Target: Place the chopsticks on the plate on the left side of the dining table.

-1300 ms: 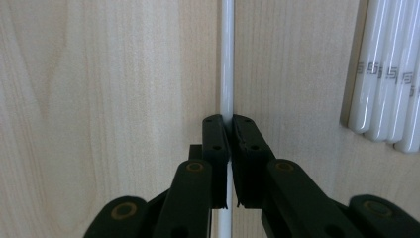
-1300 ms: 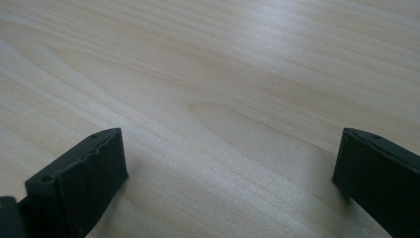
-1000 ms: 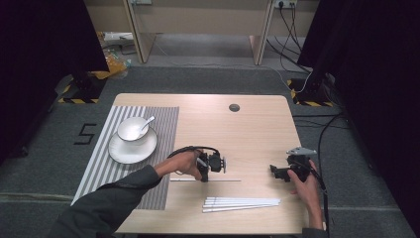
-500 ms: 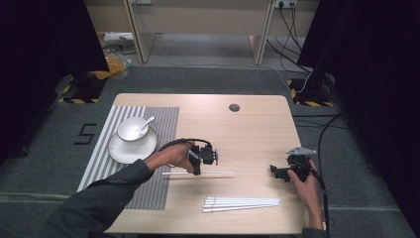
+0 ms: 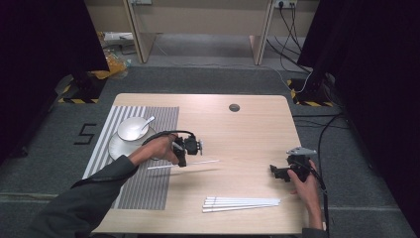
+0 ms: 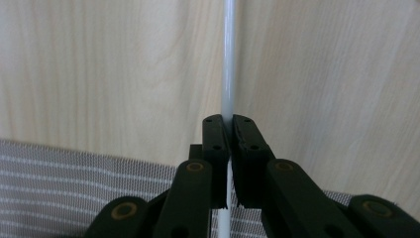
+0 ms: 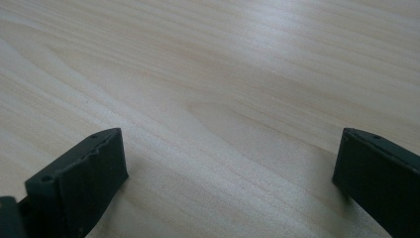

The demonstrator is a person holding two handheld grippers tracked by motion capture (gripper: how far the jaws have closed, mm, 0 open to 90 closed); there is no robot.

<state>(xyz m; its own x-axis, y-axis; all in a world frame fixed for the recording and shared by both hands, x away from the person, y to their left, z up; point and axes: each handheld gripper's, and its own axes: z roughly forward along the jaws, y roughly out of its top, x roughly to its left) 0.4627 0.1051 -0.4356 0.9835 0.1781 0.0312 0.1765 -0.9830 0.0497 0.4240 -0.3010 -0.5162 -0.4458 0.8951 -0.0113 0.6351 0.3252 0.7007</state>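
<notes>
So, mid-carry: left gripper [image 6: 229, 144] clamped on one white chopstick [image 6: 228, 64], lifted just above the table's wood [image 5: 237, 129] beside the striped placemat [image 5: 148, 193]

Next call, I'd guess: set it down by the plate [image 5: 116, 148] and bowl [image 5: 131, 129]; right gripper [image 7: 230, 173] idles empty, jaws wide; spare chopsticks [image 5: 240, 203] lie near the front edge; dark curtains and cables behind.

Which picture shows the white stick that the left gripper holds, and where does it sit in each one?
High view: the white stick lies level, left of centre, running right from the left gripper.
Left gripper view: it runs up the middle, clamped between the shut jaws.
Right gripper view: not in this picture; open jaws over bare wood.
Shared landmark: the striped placemat, which the left gripper view has along its bottom edge.
</notes>
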